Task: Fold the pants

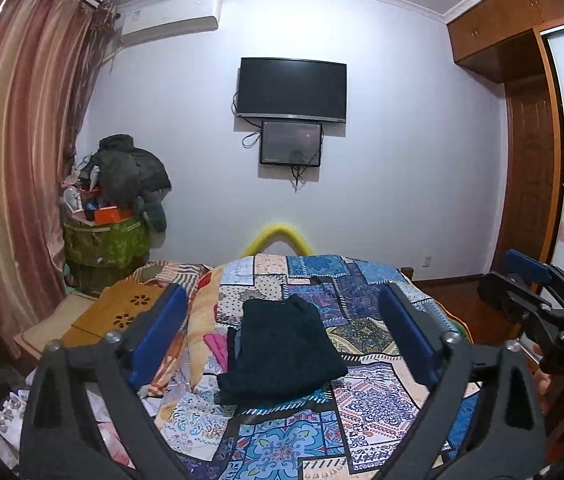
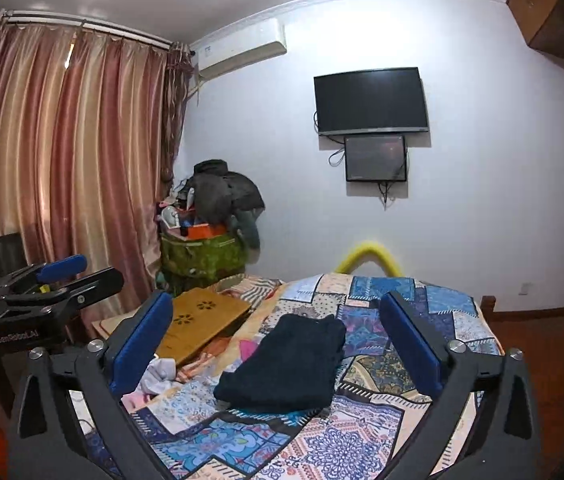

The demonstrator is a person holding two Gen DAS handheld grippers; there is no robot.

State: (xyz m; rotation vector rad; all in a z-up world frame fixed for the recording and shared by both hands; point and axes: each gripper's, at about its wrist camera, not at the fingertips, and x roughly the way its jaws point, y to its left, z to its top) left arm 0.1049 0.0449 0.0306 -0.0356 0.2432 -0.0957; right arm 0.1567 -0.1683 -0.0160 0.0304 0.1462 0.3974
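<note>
Dark navy pants (image 1: pixel 282 350) lie folded into a compact rectangle on the patchwork bedspread (image 1: pixel 361 400); they also show in the right wrist view (image 2: pixel 285 364). My left gripper (image 1: pixel 282 328) is open and empty, raised above and short of the pants. My right gripper (image 2: pixel 278 332) is open and empty too, held back from the pants at a similar height. Each gripper shows in the other's view: the right one at the right edge (image 1: pixel 529 280), the left one at the left edge (image 2: pixel 62 276).
A wooden lap desk (image 2: pixel 198 328) lies on the bed's left side beside crumpled clothes (image 2: pixel 158 376). A cluttered green basket (image 2: pixel 202 256) stands by the curtain (image 2: pixel 62 180). A TV (image 2: pixel 369 100) hangs on the far wall. A wardrobe (image 1: pixel 529 152) is at right.
</note>
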